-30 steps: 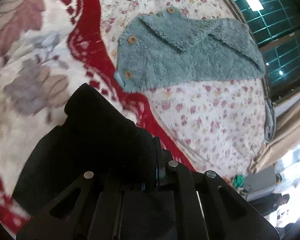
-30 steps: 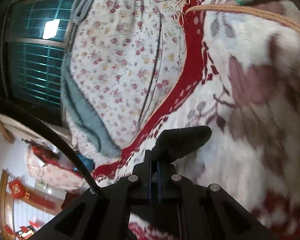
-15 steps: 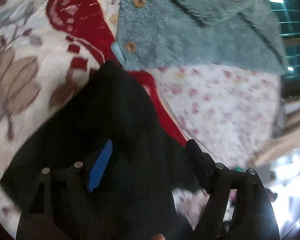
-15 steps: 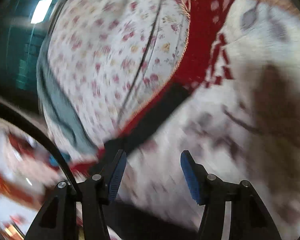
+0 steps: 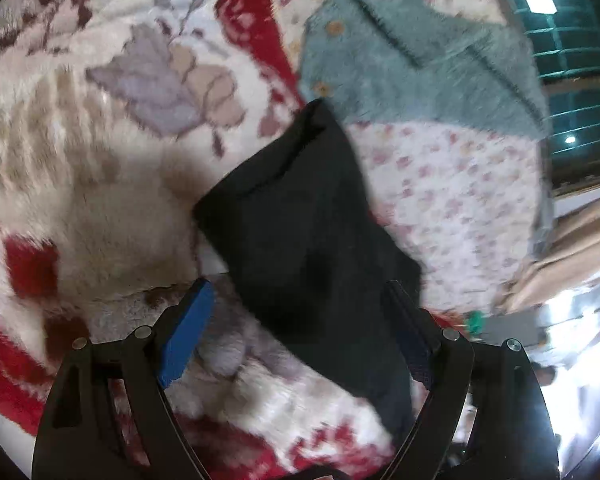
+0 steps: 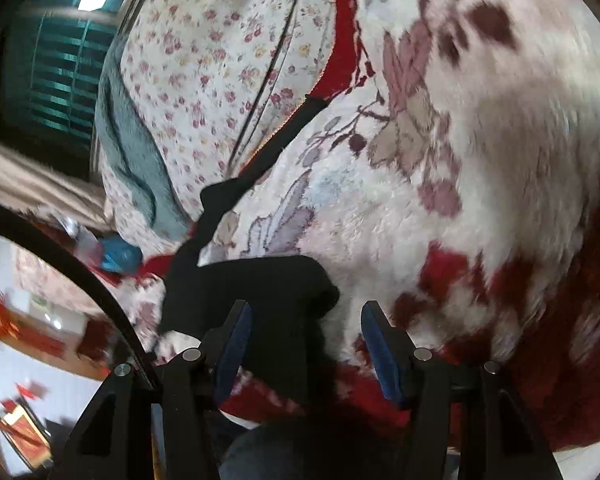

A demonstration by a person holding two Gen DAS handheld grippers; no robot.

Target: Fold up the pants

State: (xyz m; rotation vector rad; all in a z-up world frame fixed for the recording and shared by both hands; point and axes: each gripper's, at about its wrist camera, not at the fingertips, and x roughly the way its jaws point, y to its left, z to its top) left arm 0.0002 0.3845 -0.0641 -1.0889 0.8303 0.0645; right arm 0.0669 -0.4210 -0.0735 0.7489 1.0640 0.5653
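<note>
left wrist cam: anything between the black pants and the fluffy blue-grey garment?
Left wrist view: nothing. The black pants tip ends right at the blue-grey garment edge, over the red blanket border.

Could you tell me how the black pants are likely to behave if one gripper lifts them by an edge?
The black pants would probably droop, since they already lie slack in soft folds on the plush blanket. The thin fabric looks light. Pushed, they would likely bunch.

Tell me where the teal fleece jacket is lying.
Left wrist view, upper right: the teal fleece jacket lies on the floral sheet, just beyond the black pants, beside the plush blanket's red border.
</note>
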